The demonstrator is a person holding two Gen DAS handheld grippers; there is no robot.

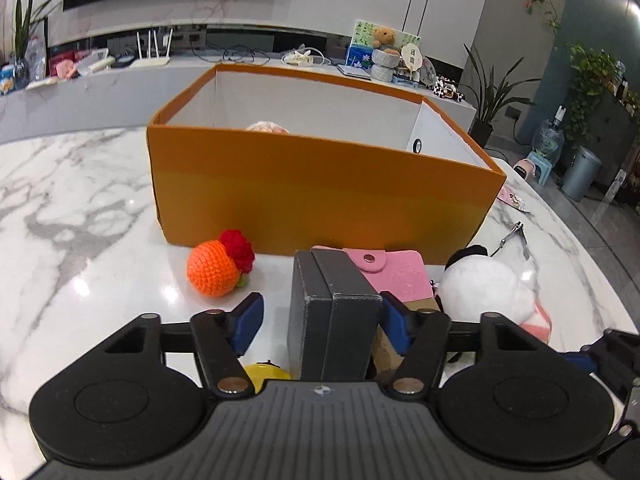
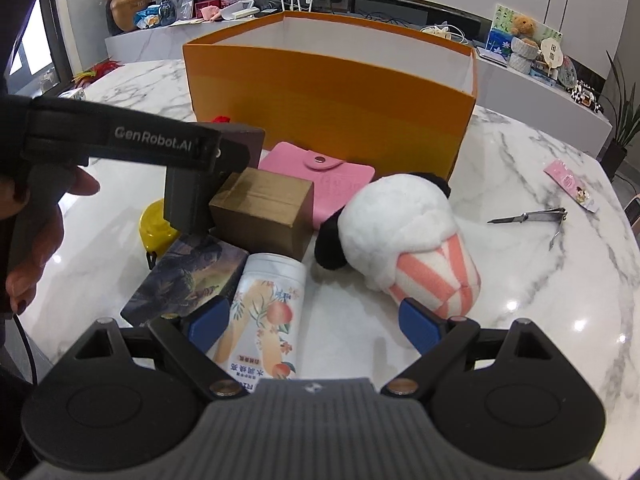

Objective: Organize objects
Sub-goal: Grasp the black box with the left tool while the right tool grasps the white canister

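Note:
An open orange box (image 1: 320, 188) stands on the marble table; it also shows in the right wrist view (image 2: 332, 96). My left gripper (image 1: 324, 320) is open around a dark grey box (image 1: 332, 312); the right finger touches it, the left stands apart. A brown carton (image 2: 262, 210), pink wallet (image 2: 340, 184), panda plush (image 2: 400, 236), yellow object (image 2: 154, 226), picture box (image 2: 188, 276) and peach-print can (image 2: 268, 316) lie in front of the orange box. My right gripper (image 2: 314, 326) is open, low over the can and beside the plush.
An orange crocheted ball with a red flower (image 1: 218, 266) lies left of the dark box. Nail clippers (image 2: 532, 218) and a pink card (image 2: 570, 184) lie at the right. Something pale (image 1: 267, 127) sits inside the orange box. The table edge curves at the right.

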